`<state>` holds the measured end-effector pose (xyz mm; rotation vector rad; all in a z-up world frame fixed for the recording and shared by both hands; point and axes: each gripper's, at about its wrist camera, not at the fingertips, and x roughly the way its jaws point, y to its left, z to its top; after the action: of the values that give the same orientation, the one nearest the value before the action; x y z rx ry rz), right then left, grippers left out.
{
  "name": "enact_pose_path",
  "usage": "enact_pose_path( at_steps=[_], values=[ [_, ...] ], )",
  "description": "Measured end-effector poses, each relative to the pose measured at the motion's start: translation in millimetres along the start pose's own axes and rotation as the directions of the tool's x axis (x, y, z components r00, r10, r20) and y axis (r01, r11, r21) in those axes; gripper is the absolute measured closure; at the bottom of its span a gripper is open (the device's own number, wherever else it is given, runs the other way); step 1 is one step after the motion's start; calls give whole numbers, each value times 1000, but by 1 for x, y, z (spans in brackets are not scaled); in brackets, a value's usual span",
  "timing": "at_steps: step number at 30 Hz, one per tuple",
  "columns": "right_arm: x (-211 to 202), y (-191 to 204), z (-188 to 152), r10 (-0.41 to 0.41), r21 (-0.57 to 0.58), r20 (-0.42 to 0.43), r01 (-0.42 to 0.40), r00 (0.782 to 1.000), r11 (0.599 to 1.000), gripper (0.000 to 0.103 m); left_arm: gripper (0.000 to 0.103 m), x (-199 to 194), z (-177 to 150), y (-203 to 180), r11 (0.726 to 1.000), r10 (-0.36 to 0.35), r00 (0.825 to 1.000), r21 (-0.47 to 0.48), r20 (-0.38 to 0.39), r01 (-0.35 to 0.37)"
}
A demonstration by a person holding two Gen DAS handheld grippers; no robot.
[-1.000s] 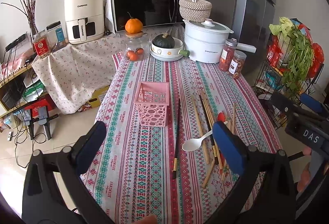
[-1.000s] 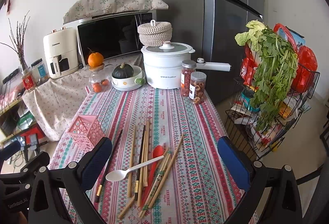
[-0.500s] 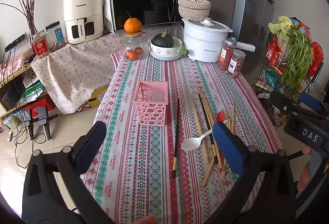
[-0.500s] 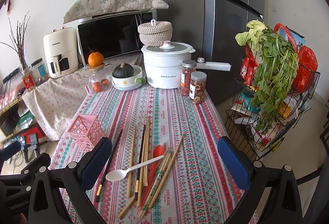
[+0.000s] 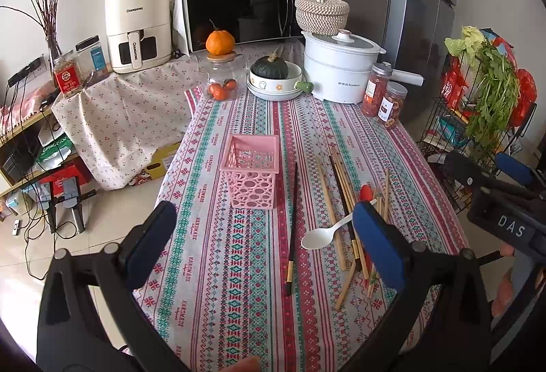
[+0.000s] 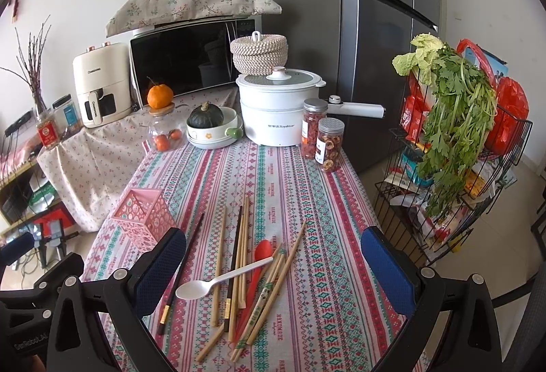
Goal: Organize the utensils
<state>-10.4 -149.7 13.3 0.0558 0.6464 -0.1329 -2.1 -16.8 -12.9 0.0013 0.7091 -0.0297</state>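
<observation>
A pink perforated basket [image 5: 252,173] stands on the patterned tablecloth, also in the right wrist view [image 6: 143,218]. To its right lie a black chopstick [image 5: 292,228], several wooden chopsticks [image 6: 243,246], a white spoon [image 6: 218,281] and a red spoon [image 6: 260,257]. My left gripper [image 5: 264,240] is open and empty, above the near table edge. My right gripper [image 6: 283,266] is open and empty, above the utensil pile.
At the table's far end stand a white pot [image 5: 339,67], a bowl with a dark squash [image 5: 274,77], a glass jar [image 5: 223,82] and two snack jars [image 5: 384,99]. A wire rack with greens [image 6: 454,147] stands right of the table. A fridge [image 6: 358,31] is behind.
Both views have shifted very slightly; the grippers stay open and nothing on the table has moved.
</observation>
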Motion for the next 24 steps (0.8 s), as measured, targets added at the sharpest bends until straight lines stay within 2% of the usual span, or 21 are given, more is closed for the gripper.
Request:
enact_pose_path(
  at_steps=[24],
  values=[
    [2, 2, -1, -4, -2, -5, 4, 1000, 1000, 0, 0, 1, 1, 4, 1000, 3, 1000, 5, -5, -3]
  ],
)
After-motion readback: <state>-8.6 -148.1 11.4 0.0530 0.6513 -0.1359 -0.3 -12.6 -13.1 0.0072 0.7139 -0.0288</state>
